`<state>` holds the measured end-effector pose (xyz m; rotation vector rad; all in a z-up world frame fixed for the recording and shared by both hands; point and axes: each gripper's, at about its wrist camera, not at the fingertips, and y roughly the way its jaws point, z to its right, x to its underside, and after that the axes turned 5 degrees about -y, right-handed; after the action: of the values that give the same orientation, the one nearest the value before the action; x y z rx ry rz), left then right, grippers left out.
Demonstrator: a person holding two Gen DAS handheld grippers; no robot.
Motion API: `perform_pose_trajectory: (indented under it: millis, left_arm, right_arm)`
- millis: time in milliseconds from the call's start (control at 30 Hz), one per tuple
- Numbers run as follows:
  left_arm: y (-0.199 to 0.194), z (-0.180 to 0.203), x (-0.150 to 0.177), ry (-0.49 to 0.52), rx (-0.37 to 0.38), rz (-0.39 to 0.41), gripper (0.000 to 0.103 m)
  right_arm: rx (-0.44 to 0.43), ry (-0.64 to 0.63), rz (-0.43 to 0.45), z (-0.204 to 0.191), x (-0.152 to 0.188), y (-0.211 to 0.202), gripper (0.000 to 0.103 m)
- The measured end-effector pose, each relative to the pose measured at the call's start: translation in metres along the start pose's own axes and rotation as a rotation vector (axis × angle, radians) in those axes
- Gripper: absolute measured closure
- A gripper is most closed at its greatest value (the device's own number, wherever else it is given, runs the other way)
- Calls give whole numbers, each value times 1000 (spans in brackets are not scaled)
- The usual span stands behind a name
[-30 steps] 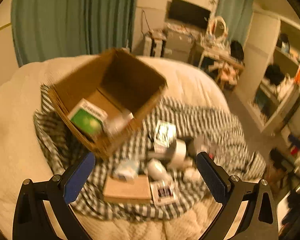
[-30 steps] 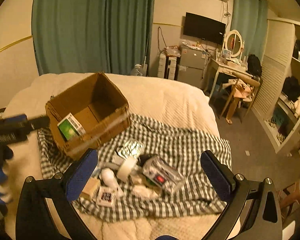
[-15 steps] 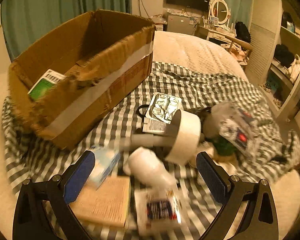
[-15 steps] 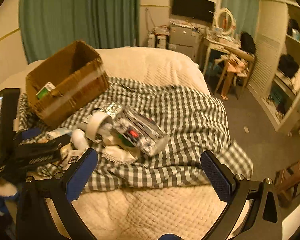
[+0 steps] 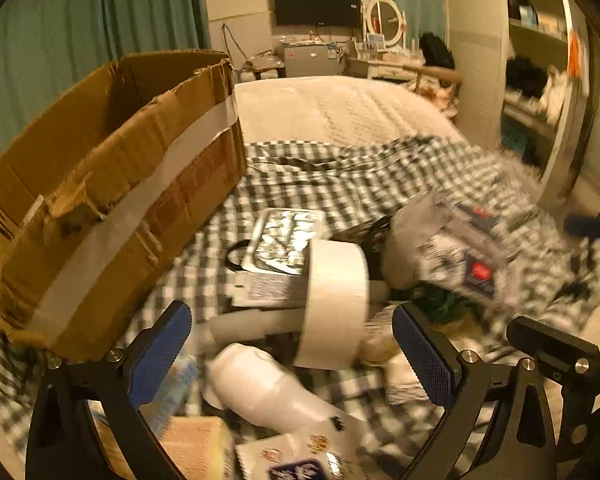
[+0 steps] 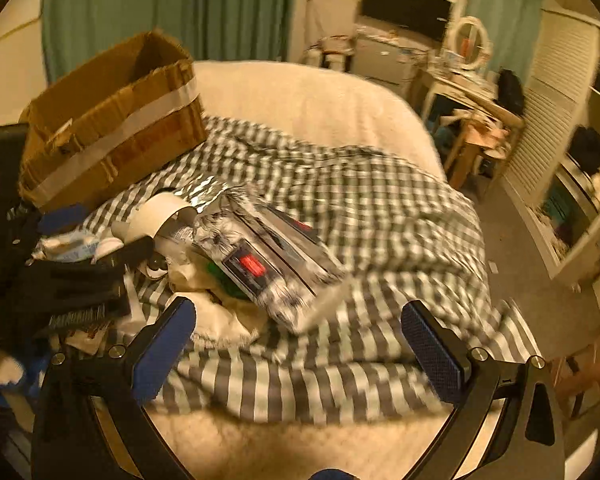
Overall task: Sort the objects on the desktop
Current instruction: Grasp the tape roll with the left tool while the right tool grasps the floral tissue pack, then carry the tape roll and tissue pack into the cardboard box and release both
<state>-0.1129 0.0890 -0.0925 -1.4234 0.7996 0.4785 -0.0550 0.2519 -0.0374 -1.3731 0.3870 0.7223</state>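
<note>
Tape roll [image 5: 336, 304] betw. open left tongs [image 5: 292, 354], untouched.

Teal curtains [image 6: 172, 8], a wall television [image 5: 317, 4] and a round mirror [image 6: 470, 42].

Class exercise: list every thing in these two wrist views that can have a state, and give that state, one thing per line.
left gripper: open, empty, over the pile.
right gripper: open, empty.
cardboard box: open at the top, taped along its side.
tape roll: standing on edge.
white bottle: lying on its side.
foil blister pack: lying flat.
clear plastic package: lying tilted on the pile.
checked cloth: spread out, rumpled.
television: off.
</note>
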Motion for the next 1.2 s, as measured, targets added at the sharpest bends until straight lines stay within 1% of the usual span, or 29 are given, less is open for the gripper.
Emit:
perform_pose_trajectory:
  millis: [33, 100, 133, 167, 233, 267, 300, 333, 367, 500, 633, 700, 733, 767, 800, 867, 933, 967, 1000, 1067, 1133, 1200]
  left_arm:
    - [3, 0, 1, 6, -1, -5, 5]
    - [11, 0, 0, 1, 29, -51, 13]
    - [16, -2, -1, 4, 30, -68, 23]
    - [19, -3, -1, 5, 34, -81, 31]
    - [22, -5, 0, 8, 56, -108, 41]
    - [22, -5, 0, 8, 72, -114, 48]
    - [20, -3, 1, 12, 84, -110, 52]
    - [18, -2, 1, 18, 91, -101, 63]
    - [16, 0, 1, 20, 102, -94, 72]
    - [18, -2, 1, 1, 152, -108, 73]
    - [19, -15, 0, -78, 202, -100, 73]
    - [21, -22, 0, -123, 230, -100, 73]
    - [21, -23, 0, -133, 234, -98, 73]
    - [21, -25, 1, -143, 240, -95, 73]
    - [21, -25, 1, -144, 241, -94, 73]
    - [18, -25, 3, -147, 244, -87, 73]
    - [15, -26, 4, -149, 241, -74, 73]
    - [13, -27, 4, -153, 245, -77, 73]
    - [13, -29, 4, -160, 254, -88, 73]
    - [11, -36, 5, -198, 289, -115, 73]
    - [5, -43, 5, -229, 306, -117, 73]
    - [-5, -44, 5, -214, 280, -102, 73]
  right_arm:
    - [-17, -39, -11, -3, -4, 7, 0]
    - [-17, -128, -39, -11, -10, 20, 0]
    - [-8, -176, -50, -16, -12, 25, 0]
    - [-4, -208, -58, -19, -13, 29, 0]
    - [17, -259, -80, -22, -16, 40, 0]
    - [23, -271, -94, -21, -17, 45, 1]
    - [26, -277, -108, -19, -18, 51, 1]
    - [25, -273, -117, -17, -18, 56, 1]
    - [26, -268, -123, -15, -19, 59, 1]
    - [5, -228, -144, -9, -21, 74, 1]
    - [61, -282, -173, -15, -21, 87, 4]
    - [41, -275, -185, -16, -21, 89, 12]
    - [36, -272, -190, -17, -22, 90, 23]
    - [31, -268, -197, -17, -22, 90, 42]
    - [28, -257, -205, -17, -23, 90, 53]
    - [36, -239, -225, -16, -23, 91, 64]
    - [14, -219, -223, -17, -21, 86, 71]
    - [20, -208, -220, -16, -21, 84, 74]
    - [23, -192, -213, -14, -21, 78, 75]
    - [7, -157, -190, -10, -22, 67, 83]
    - [-8, -142, -160, -7, -23, 51, 85]
    - [-25, -125, -142, -5, -24, 37, 87]
